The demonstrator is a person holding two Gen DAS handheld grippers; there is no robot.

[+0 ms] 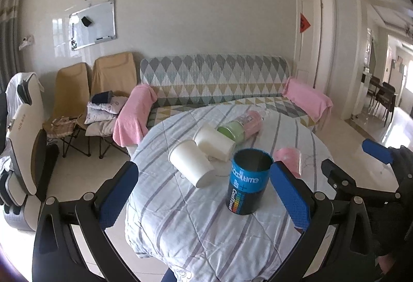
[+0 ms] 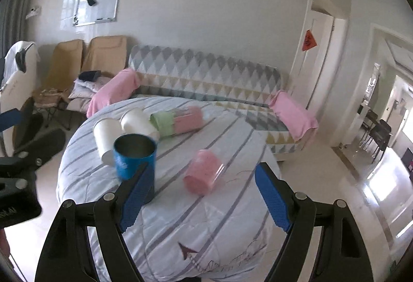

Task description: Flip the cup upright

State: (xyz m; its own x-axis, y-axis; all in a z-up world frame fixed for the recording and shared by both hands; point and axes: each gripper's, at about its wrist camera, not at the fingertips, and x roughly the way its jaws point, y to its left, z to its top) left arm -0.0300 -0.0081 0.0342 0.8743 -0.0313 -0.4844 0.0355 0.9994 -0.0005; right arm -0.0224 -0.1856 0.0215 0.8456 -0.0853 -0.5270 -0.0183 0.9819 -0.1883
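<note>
My left gripper [image 1: 204,194] hovers wide open and empty over the striped counter [image 1: 206,230]. Left to right on the counter: two white cups [image 1: 192,166] lying on their sides and touching, a blue can [image 1: 247,181] standing upright with its mouth open just ahead of the left gripper, a green and pink tube [image 1: 241,126] lying behind them, and a pink cup [image 2: 204,172] on its side. My right gripper [image 2: 204,200] is also wide open and empty, with the pink cup just ahead between its fingers [image 2: 272,200].

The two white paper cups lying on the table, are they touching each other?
Touching. The left wrist view shows the nearer white cup lying against the farther white cup, no cloth visible between them.
</note>
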